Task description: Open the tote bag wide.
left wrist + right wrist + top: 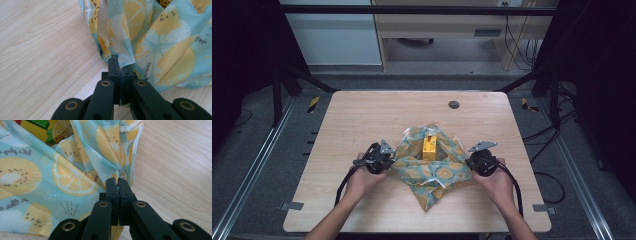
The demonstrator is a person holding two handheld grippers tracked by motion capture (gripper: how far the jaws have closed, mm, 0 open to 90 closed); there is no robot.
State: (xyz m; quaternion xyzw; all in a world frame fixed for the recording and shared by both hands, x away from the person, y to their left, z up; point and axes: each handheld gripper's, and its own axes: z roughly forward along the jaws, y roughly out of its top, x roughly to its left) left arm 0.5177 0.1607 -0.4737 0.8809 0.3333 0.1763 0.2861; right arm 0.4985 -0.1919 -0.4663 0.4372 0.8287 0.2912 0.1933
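Observation:
A light-blue cloth printed with lemon and kiwi slices lies bunched on the wooden table, wrapped partly around an upright yellow box. My left gripper is shut on the cloth's left edge; in the left gripper view the cloth is pinched between the jaws. My right gripper is shut on the cloth's right edge, and in the right gripper view the fabric folds into the closed jaws. A corner of the box peeks out at the top left there.
A round dark cable hole sits near the table's far edge. Black frame posts stand at both sides. A cabinet and desk with hanging cables stand beyond the table. Cables trail from both grippers toward the near edge.

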